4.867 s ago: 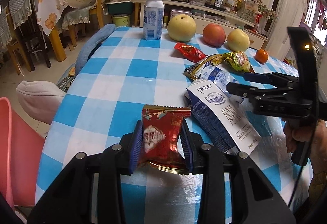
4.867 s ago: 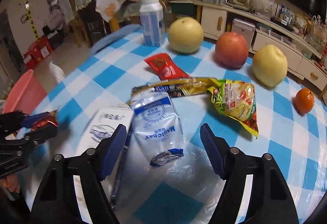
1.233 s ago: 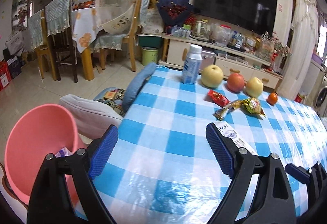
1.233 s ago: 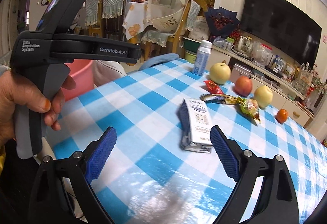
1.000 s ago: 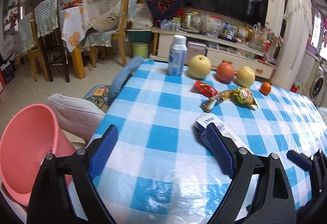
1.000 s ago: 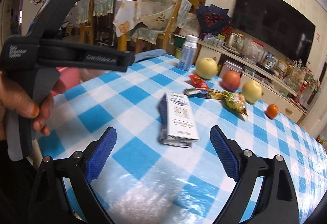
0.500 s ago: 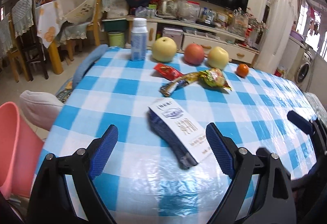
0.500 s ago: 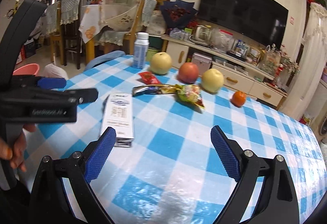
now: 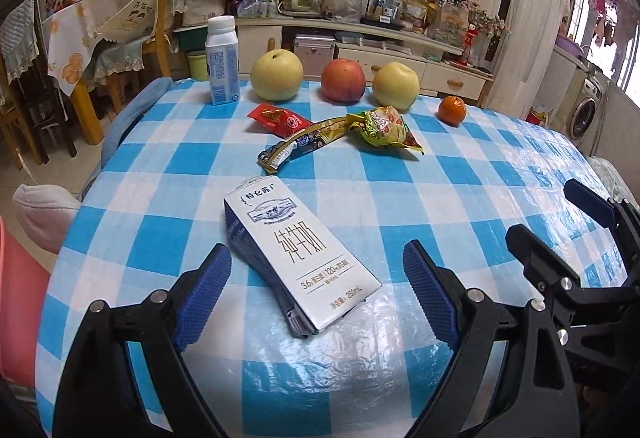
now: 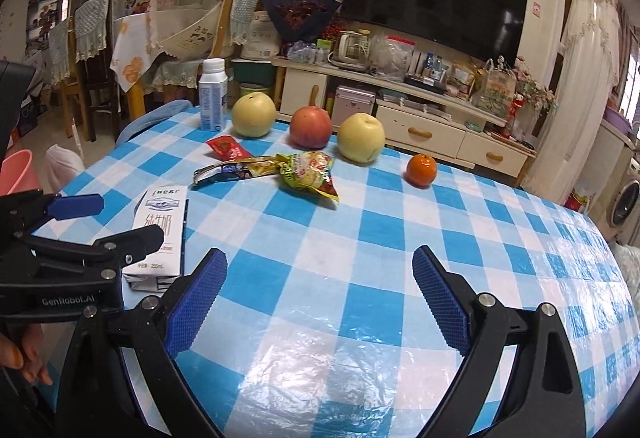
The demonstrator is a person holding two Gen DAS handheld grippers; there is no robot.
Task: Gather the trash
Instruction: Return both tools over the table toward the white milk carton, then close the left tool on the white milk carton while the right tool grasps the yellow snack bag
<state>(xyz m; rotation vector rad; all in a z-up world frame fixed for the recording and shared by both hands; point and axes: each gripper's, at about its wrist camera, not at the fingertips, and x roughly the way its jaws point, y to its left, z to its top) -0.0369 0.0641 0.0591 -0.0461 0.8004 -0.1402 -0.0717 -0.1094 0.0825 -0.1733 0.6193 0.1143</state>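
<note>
Since 1 second ago the left gripper [image 9: 316, 286], jaws apart and empty, has swung from the pink bin to the milk carton [image 9: 298, 252], the right gripper [image 10: 320, 294] likewise apart.

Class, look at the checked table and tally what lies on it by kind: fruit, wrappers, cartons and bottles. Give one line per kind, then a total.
Fruit: 4 (yellow pear, red apple, second yellow pear, orange)
Wrappers: 3 (red wrapper, long gold wrapper, green wrapper)
Cartons: 1 (milk carton)
Bottles: 1 (white bottle)
Total: 9
</note>
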